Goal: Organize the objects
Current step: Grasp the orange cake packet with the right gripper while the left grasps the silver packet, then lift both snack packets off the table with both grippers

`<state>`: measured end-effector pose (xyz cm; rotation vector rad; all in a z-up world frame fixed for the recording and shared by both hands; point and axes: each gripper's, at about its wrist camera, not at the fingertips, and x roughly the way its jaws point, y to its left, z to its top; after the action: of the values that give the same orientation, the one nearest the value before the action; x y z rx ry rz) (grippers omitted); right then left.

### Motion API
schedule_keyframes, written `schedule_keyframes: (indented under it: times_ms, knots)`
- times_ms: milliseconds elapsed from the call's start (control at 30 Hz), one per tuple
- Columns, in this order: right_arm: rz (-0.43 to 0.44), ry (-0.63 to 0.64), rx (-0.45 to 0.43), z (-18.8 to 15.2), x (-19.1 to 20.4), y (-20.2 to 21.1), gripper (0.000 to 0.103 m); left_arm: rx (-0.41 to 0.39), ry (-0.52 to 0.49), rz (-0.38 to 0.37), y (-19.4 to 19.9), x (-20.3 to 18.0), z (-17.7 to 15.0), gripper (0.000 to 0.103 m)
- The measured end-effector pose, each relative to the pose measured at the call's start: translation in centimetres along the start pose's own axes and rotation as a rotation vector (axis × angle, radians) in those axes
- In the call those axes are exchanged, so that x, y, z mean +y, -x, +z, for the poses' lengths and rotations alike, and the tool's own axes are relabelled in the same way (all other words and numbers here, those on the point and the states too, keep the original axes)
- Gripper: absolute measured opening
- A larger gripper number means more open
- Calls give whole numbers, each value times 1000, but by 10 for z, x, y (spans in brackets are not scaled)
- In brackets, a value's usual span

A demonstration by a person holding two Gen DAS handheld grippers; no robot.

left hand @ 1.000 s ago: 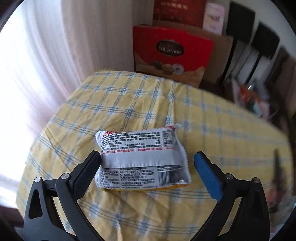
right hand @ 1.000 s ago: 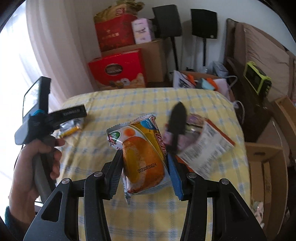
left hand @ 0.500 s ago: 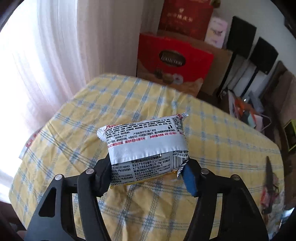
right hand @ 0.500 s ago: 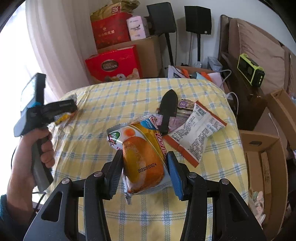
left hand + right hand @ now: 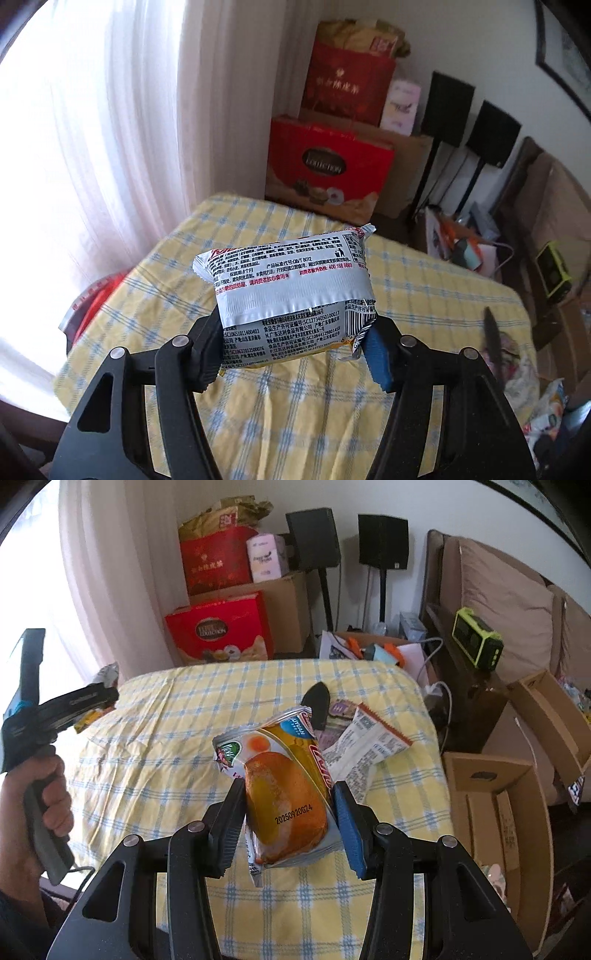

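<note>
The left gripper (image 5: 295,343) pinches a silver snack packet (image 5: 291,295) clear above the checked worktop (image 5: 295,417). The right gripper (image 5: 290,823) clamps an orange cake packet (image 5: 284,794) upright between its pads, above that worktop. Right of it, an open cardboard box (image 5: 495,812) holds flat cardboard.

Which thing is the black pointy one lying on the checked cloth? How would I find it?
Look at the yellow checked tablecloth, then its far right part, where a few flat snack wrappers lie in a small heap. The black pointed tool lies on top of them, the only dark, plain thing among printed packets.
</note>
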<state>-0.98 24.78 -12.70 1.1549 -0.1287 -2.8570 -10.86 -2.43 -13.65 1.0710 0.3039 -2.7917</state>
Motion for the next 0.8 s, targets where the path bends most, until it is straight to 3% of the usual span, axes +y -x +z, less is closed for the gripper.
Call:
schedule_keyframes:
  times_ms: [167, 300, 367, 533, 700, 800]
  knots:
    - [-5, -1, -55, 6, -4, 32, 48, -80, -69, -6, 44, -8, 0, 60]
    - [0, -9, -100, 9, -8, 59, 48, -139, -174, 63, 76, -21, -11, 60]
    - [13, -22, -118, 9, -12, 73, 48, -149, -179, 69, 90, -22, -10, 60]
    - [16, -27, -150, 4, -19, 101, 48, -212, -151, 14, 141, -19, 6, 60]
    - [22, -39, -176, -3, -29, 126, 48, -227, -134, -74, 174, -10, 11, 60]
    - [31, -57, -186, -8, -36, 139, 48, -261, -155, -46, 190, -9, 5, 60]
